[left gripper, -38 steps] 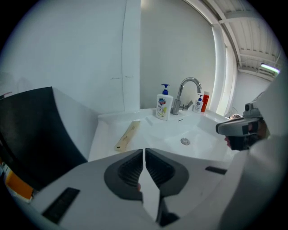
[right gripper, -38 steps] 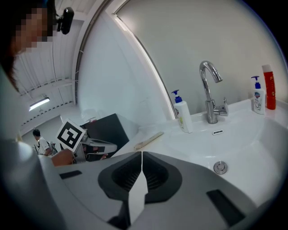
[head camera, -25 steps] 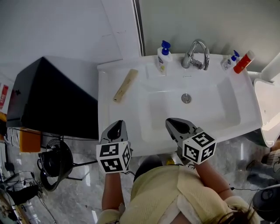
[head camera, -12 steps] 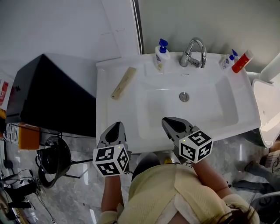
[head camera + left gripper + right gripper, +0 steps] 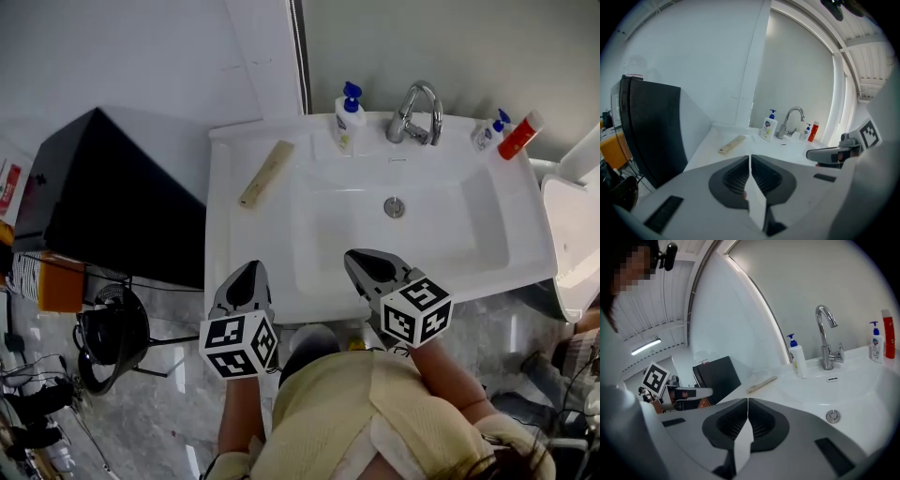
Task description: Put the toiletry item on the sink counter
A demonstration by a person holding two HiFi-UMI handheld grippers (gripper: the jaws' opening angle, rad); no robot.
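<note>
A long tan toiletry box lies flat on the left part of the white sink counter, beside the basin. My left gripper hovers at the counter's front left edge, shut, with nothing between its jaws. At the basin's front rim my right gripper is likewise shut and holds nothing. Both are well short of the box. Each gripper shows in the other's view, the right gripper and the left gripper.
A blue-pump soap bottle and the faucet stand at the back of the sink, with a small pump bottle and a red tube at the back right. A black cabinet is left, a white fixture right.
Both grippers stay shut and have shifted only slightly leftward along the sink's front edge. The tan box has not moved.
</note>
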